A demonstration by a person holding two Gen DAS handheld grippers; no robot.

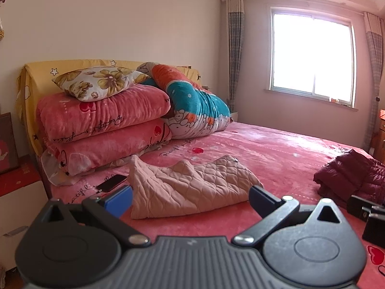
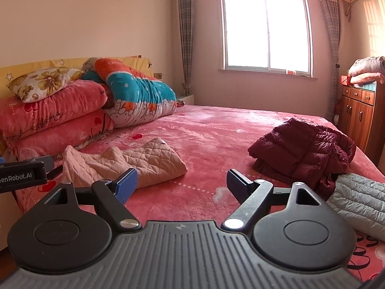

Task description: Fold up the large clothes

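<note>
A beige quilted garment (image 1: 190, 187) lies folded on the pink bed (image 1: 276, 149), just beyond my open, empty left gripper (image 1: 190, 198). It also shows in the right wrist view (image 2: 125, 163), left of my open, empty right gripper (image 2: 182, 185). A dark red puffer jacket (image 2: 303, 149) lies crumpled on the bed to the right, also seen at the right edge of the left wrist view (image 1: 351, 175). A pale grey puffer garment (image 2: 358, 202) lies at the near right. The left gripper's body (image 2: 21, 175) shows at the far left of the right wrist view.
Stacked pink quilts (image 1: 101, 130), a floral pillow (image 1: 96, 82) and a teal-orange quilt (image 1: 192, 103) pile at the headboard. A phone (image 1: 112, 183) lies by the beige garment. A wooden cabinet (image 2: 361, 115) with folded blankets (image 2: 368, 72) stands right of the bed. A white nightstand (image 1: 14, 207) stands left.
</note>
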